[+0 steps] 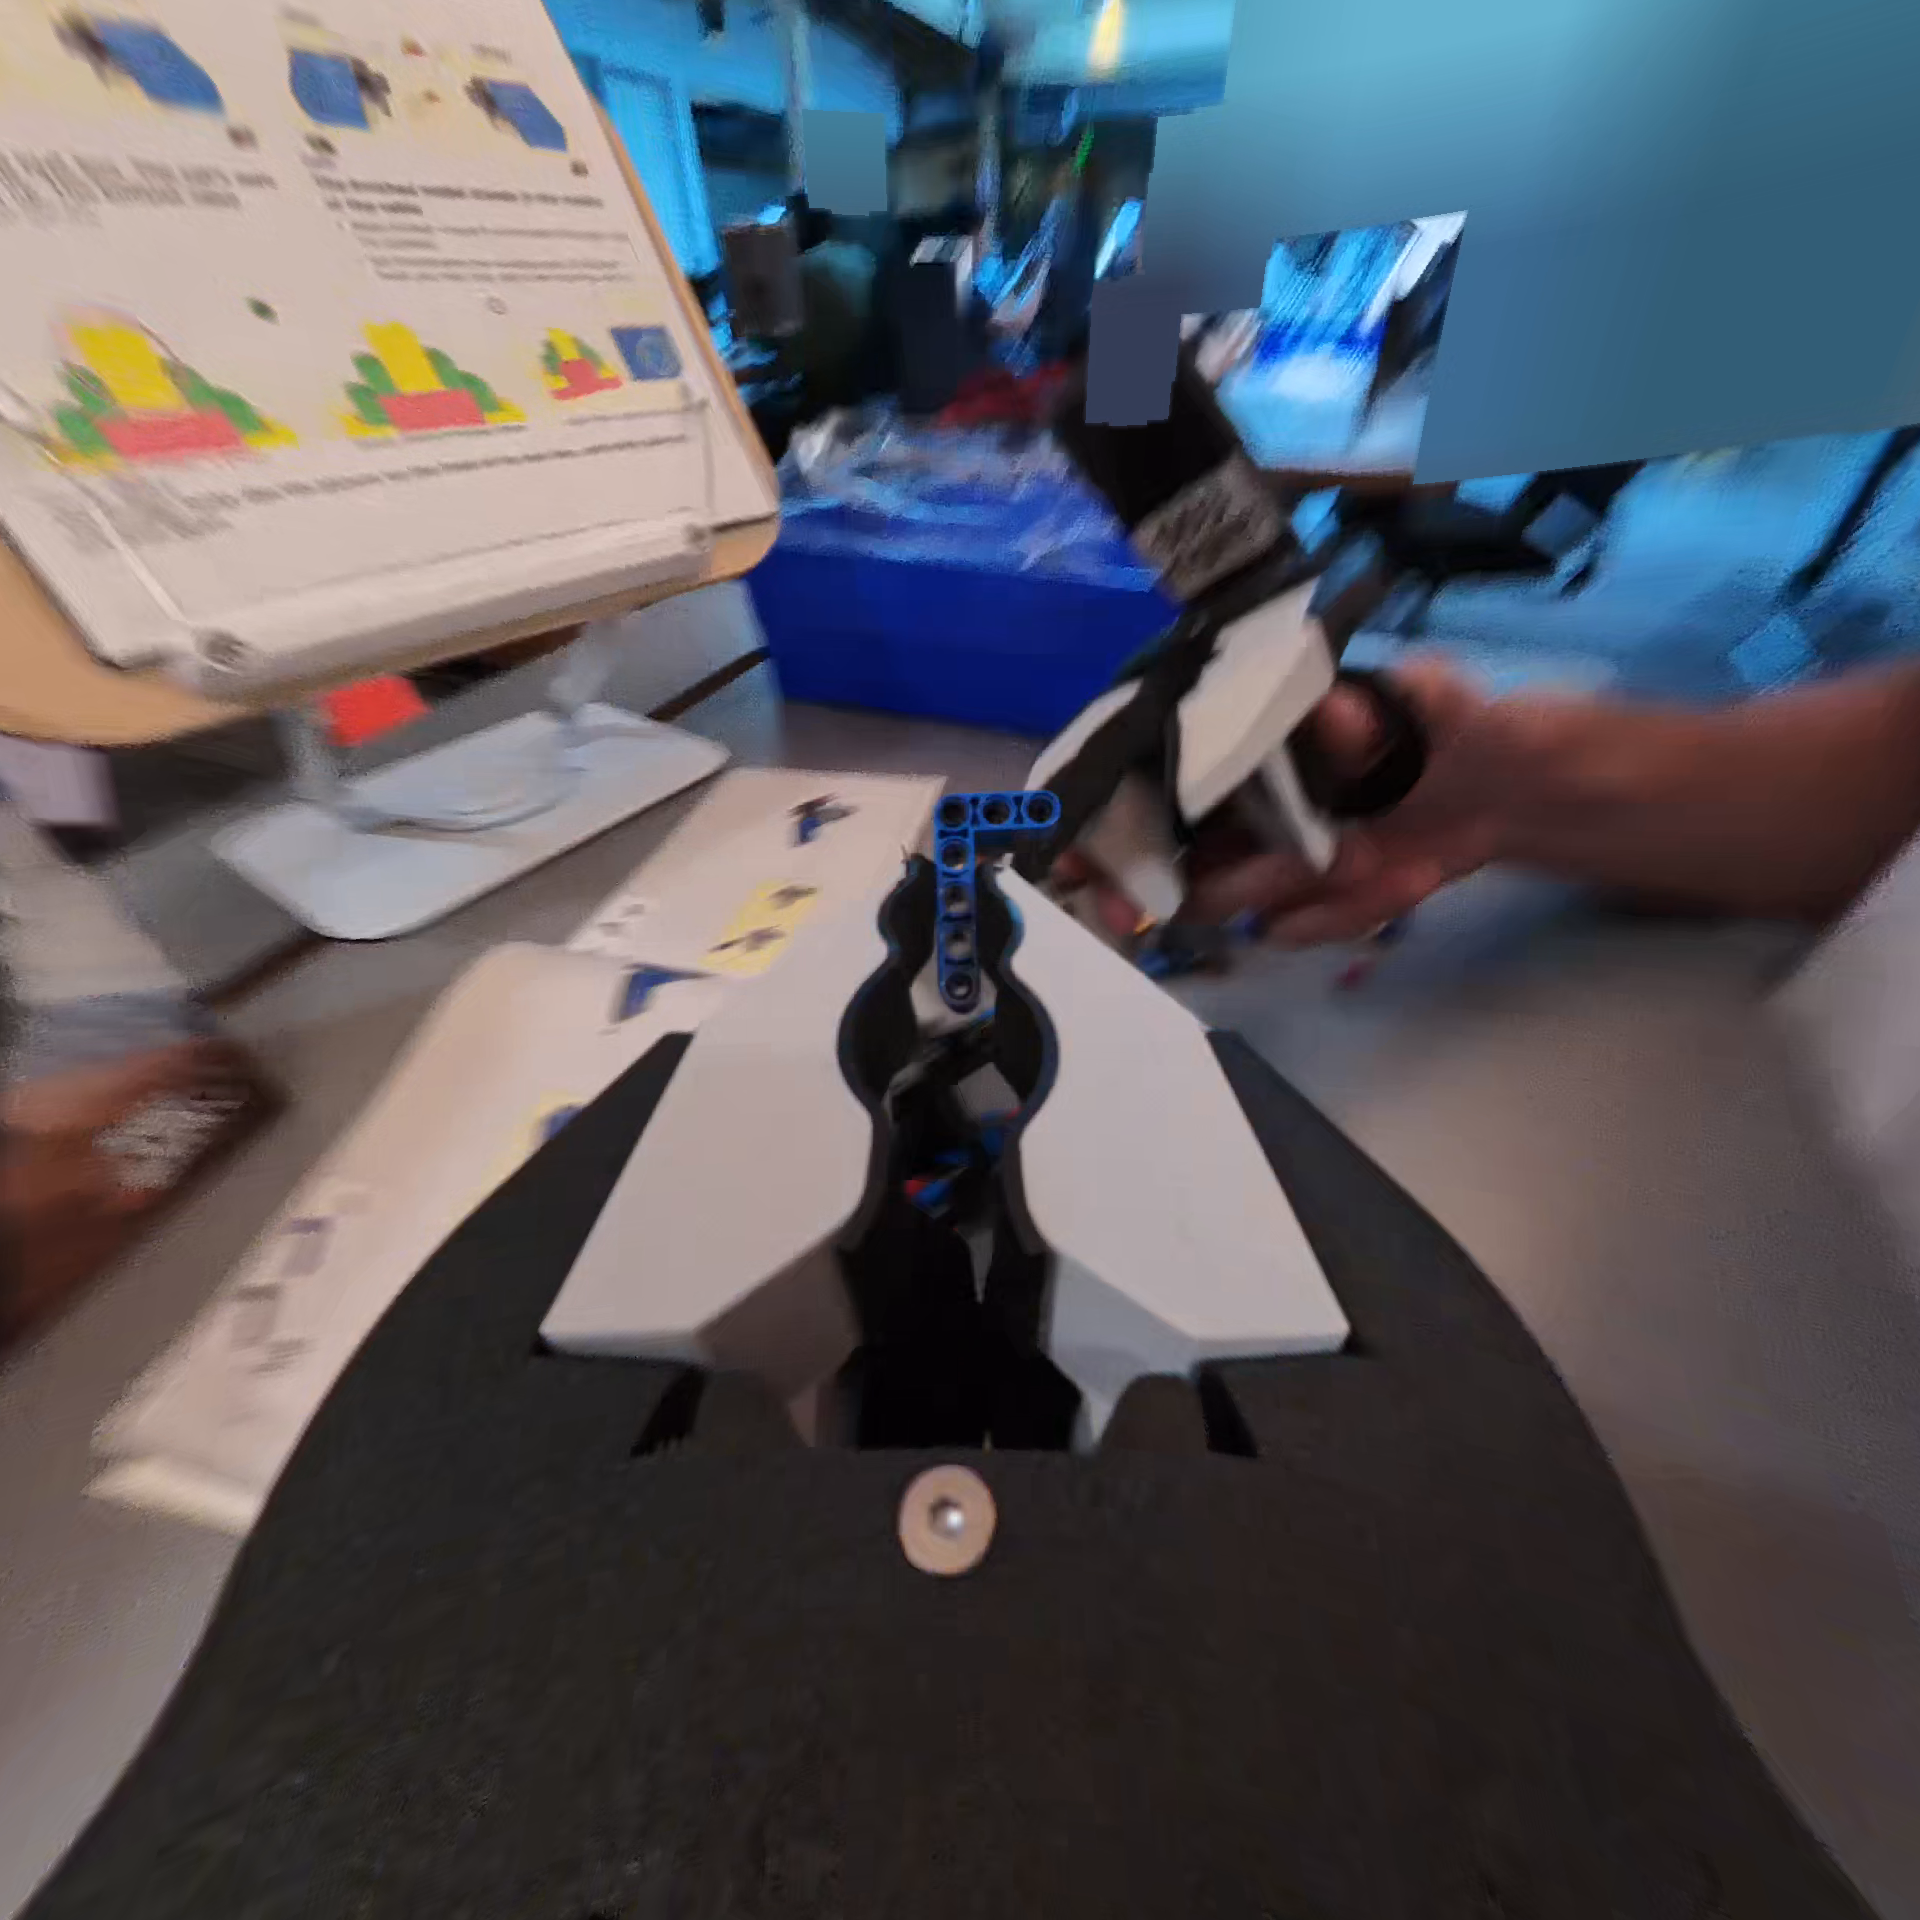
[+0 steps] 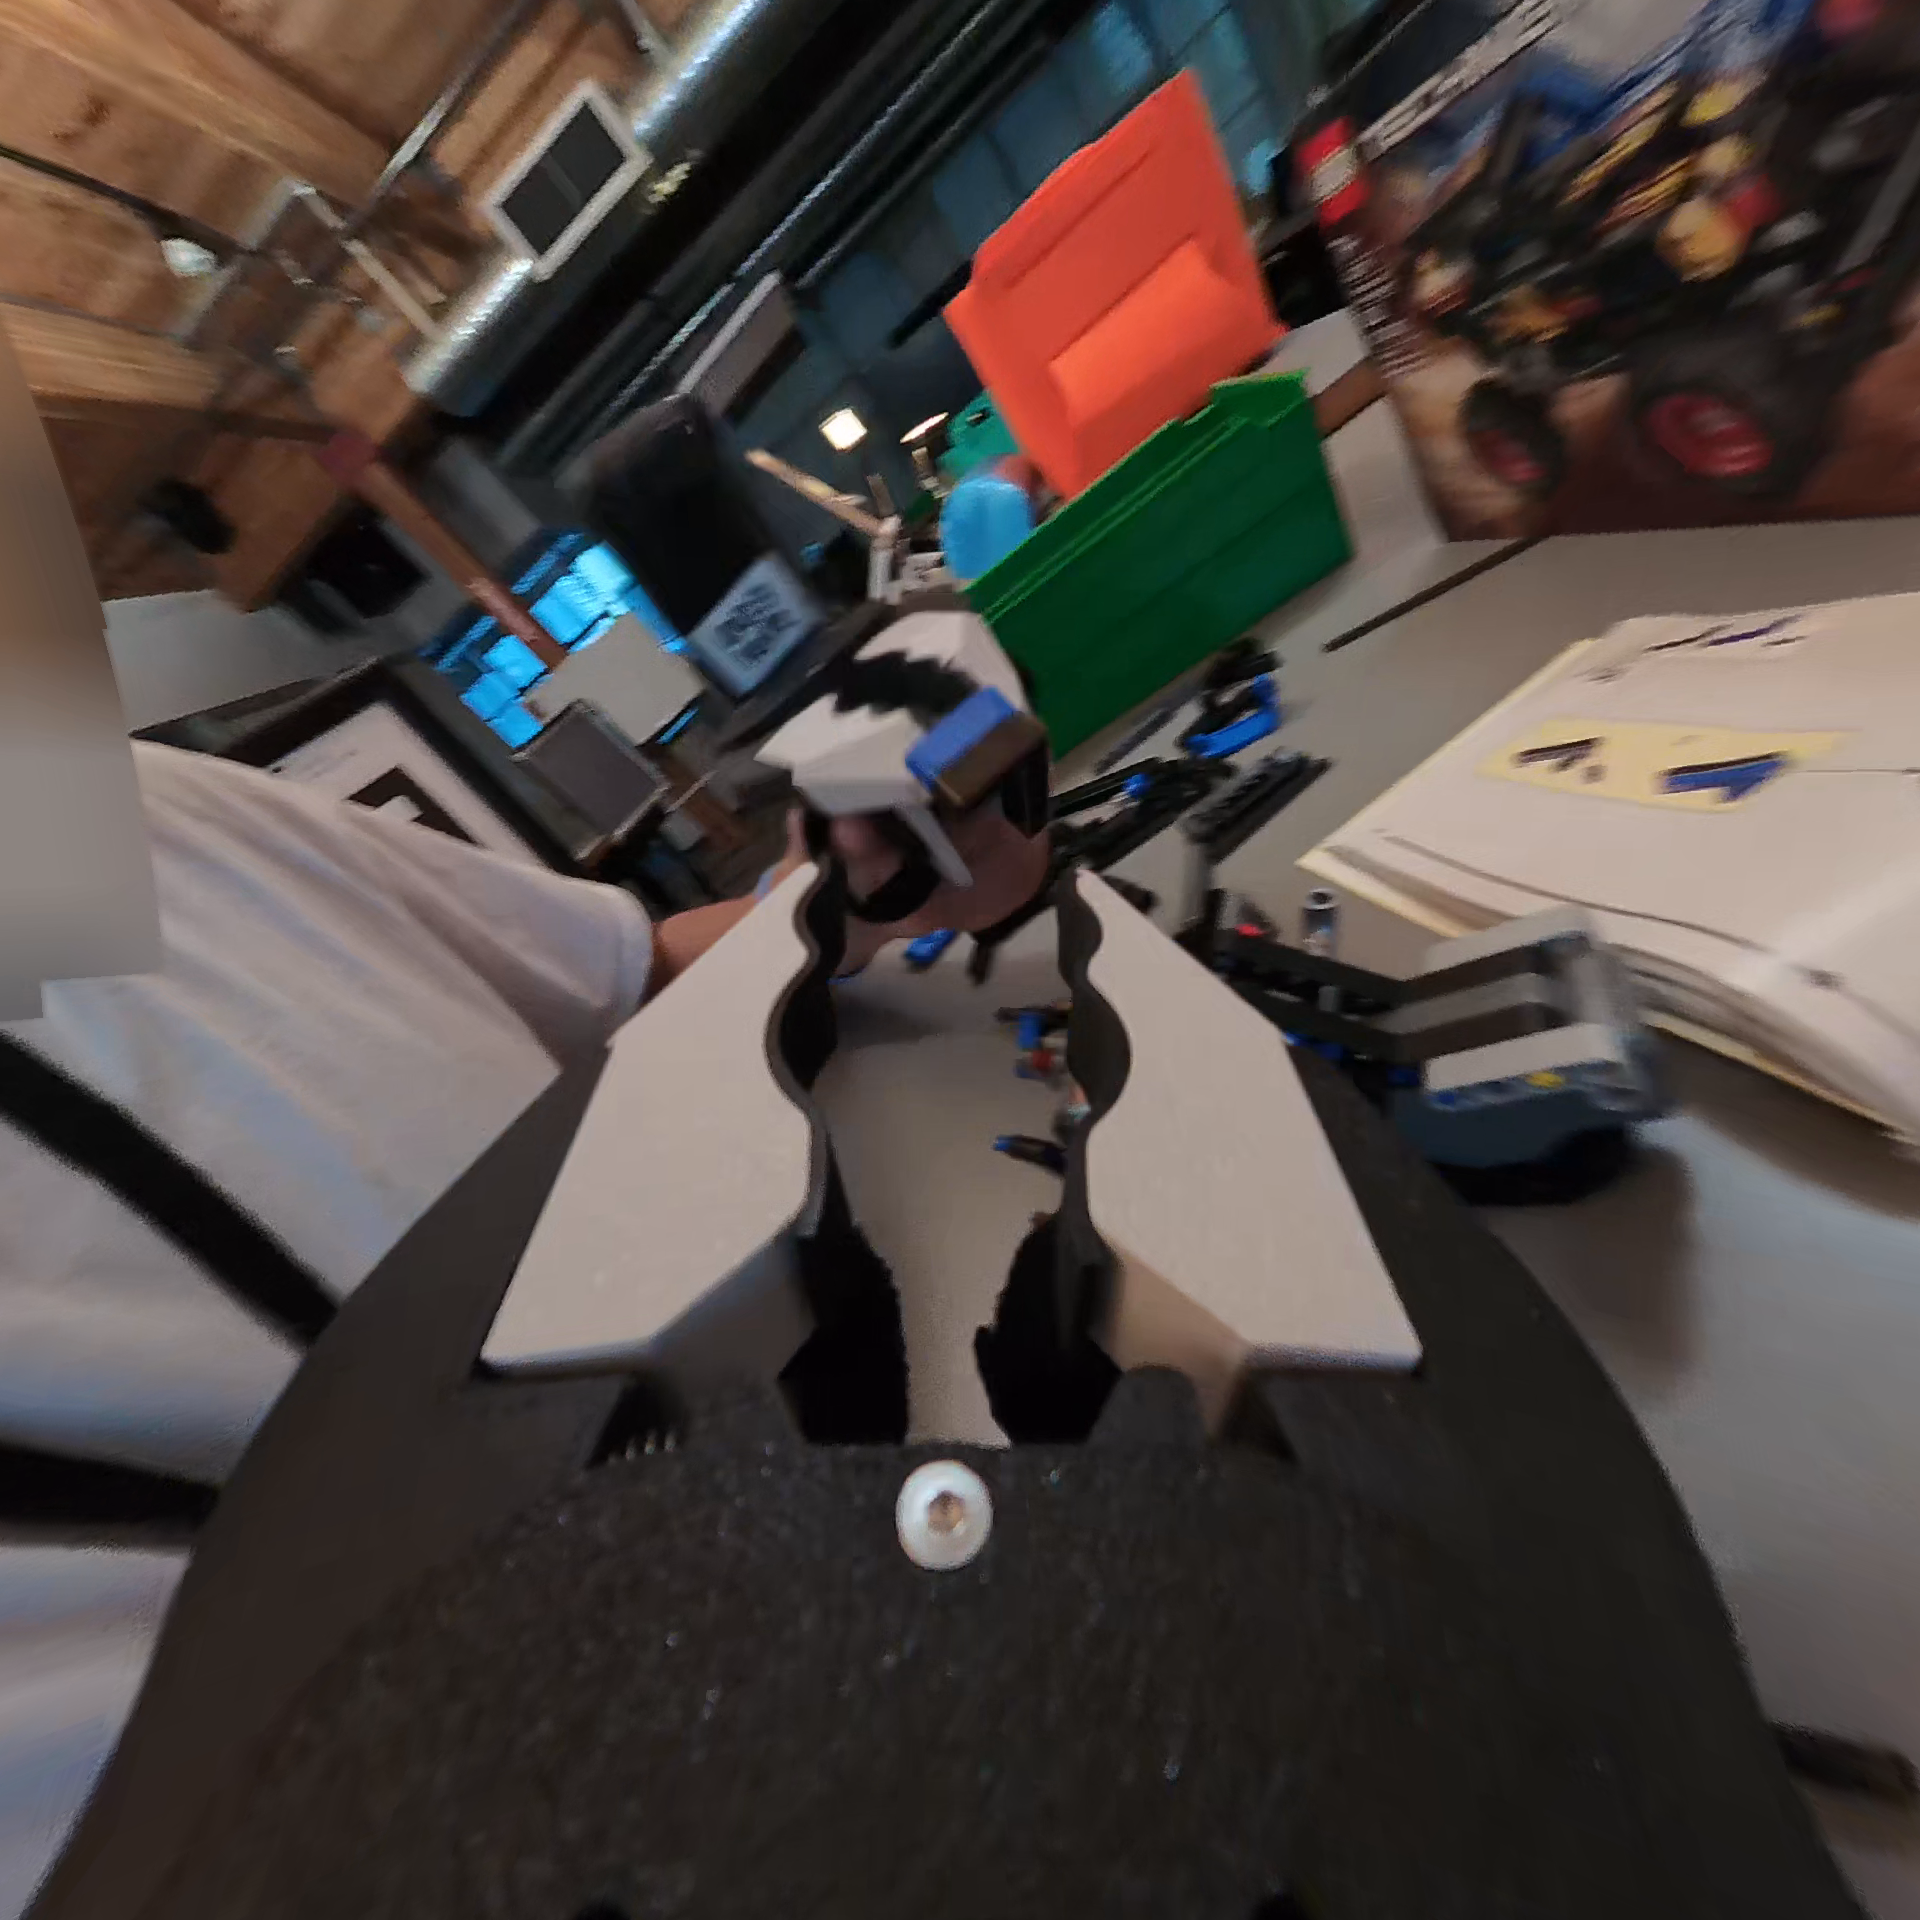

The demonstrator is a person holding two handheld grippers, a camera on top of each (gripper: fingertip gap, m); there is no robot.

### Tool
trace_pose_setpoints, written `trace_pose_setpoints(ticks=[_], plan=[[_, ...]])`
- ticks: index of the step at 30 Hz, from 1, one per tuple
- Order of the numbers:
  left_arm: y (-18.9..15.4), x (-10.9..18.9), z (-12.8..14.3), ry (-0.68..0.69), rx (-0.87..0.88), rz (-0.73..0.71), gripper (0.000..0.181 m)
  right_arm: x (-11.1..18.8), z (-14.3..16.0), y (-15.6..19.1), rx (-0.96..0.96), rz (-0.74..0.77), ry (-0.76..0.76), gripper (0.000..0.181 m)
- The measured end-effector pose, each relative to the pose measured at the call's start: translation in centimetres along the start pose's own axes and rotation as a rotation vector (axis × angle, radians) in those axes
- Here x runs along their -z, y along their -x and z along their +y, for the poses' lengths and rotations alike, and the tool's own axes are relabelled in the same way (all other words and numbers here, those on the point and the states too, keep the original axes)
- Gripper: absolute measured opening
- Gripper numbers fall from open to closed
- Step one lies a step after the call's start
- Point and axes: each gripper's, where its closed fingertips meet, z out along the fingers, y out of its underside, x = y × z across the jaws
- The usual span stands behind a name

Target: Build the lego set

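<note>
Left gripper (image 1: 951,883) clenched on a blue L-shaped beam (image 1: 966,894) at frame centre, right gripper (image 2: 945,935) released and empty, loose pieces (image 2: 1034,1081) scattered beyond, probably pins, booklet (image 2: 1662,790) at right.

Left gripper (image 1: 951,894): matte black, grainy body widening toward the camera; one silver screw with washer (image 1: 947,1520) centred on top. Two light grey wedge fingers (image 1: 764,1132), inner edges black and scalloped. Right gripper (image 2: 940,914): same build, silver socket screw (image 2: 943,1528), grey fingers (image 2: 686,1143) with wavy black edges. From outside, each shows a black cylindrical handle, a square black-and-white marker and a grey trigger. Person: white short sleeve (image 2: 343,935) crossed by a black strap (image 2: 156,1184).
</note>
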Motion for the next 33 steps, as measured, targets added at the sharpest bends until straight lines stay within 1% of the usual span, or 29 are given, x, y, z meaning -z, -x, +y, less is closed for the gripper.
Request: trace_pose_setpoints(ticks=[3, 5, 7, 9, 10, 12, 14, 15, 16, 17, 18, 19, 21, 23, 25, 27, 30, 31, 33], plan=[[0.4, -0.6, 1.9, 0.155, -0.333, -0.162, 0.005, 0.2, 0.1, -1.6, 0.052, 0.119, 0.008, 0.039], [0.1, -1.0, 2.8, 0.217, -0.469, -0.205, 0.006, 0.0, 0.5, -1.9, 0.081, 0.146, 0.036, 0.037], [-0.4, -1.3, 3.0, 0.232, -0.533, -0.214, 0.005, 0.0, 1.1, -2.7, 0.090, 0.201, 0.067, 0.034], [-1.0, -1.3, 2.7, 0.222, -0.577, -0.215, 0.006, 0.0, 1.5, -3.3, 0.100, 0.231, 0.089, 0.030], [-1.3, -1.3, 2.6, 0.220, -0.590, -0.199, 0.006, -0.1, 1.6, -3.2, 0.098, 0.224, 0.090, 0.026], [-1.8, -1.1, 1.9, 0.187, -0.640, -0.196, 0.006, -0.2, 1.5, -2.1, 0.065, 0.155, 0.081, 0.016], [-2.3, -0.4, 1.4, 0.162, -0.689, -0.164, 0.007, -0.3, 1.5, -1.2, 0.050, 0.093, 0.088, 0.015], [-2.4, 0.2, 1.3, 0.158, -0.671, -0.142, 0.007, -0.4, 1.5, -0.9, 0.047, 0.071, 0.088, 0.015], [-2.2, 0.9, 1.2, 0.160, -0.613, -0.129, 0.010, -0.6, 1.4, -0.5, 0.050, 0.050, 0.072, 0.015], [-1.8, 1.9, 1.1, 0.159, -0.526, -0.124, 0.019, -0.7, 1.4, -0.1, 0.056, 0.027, 0.058, 0.015], [-1.6, 2.8, 1.1, 0.160, -0.412, -0.105, 0.024, -0.9, 1.4, 0.2, 0.063, 0.012, 0.046, 0.015], [-1.7, 3.7, 1.5, 0.169, -0.291, -0.070, 0.020, -0.9, 1.4, 0.4, 0.073, 0.001, 0.036, 0.015], [-2.8, 4.9, 1.7, 0.149, -0.125, -0.011, 0.020, -1.2, 1.9, 0.8, 0.103, -0.018, 0.049, 0.015], [-5.0, 5.4, 2.0, 0.142, -0.033, 0.063, 0.022, -1.6, 2.5, 1.9, 0.110, -0.072, 0.069, 0.015], [-7.1, 5.6, 2.2, 0.151, 0.040, 0.134, 0.025, -2.3, 4.0, 3.5, 0.144, -0.142, 0.128, 0.015], [-8.8, 5.7, 2.6, 0.166, 0.086, 0.183, 0.026, -2.9, 6.4, 4.8, 0.266, -0.157, 0.230, 0.016], [-10.2, 6.0, 3.5, 0.189, 0.084, 0.193, 0.016, -3.4, 8.2, 5.9, 0.443, -0.141, 0.281, 0.016], [-10.3, 6.1, 3.5, 0.185, 0.081, 0.177, 0.016, -3.3, 8.4, 6.2, 0.462, -0.141, 0.286, 0.016], [-10.9, 6.1, 4.1, 0.208, 0.087, 0.166, 0.015, -3.2, 9.1, 6.3, 0.422, -0.139, 0.307, 0.015]])
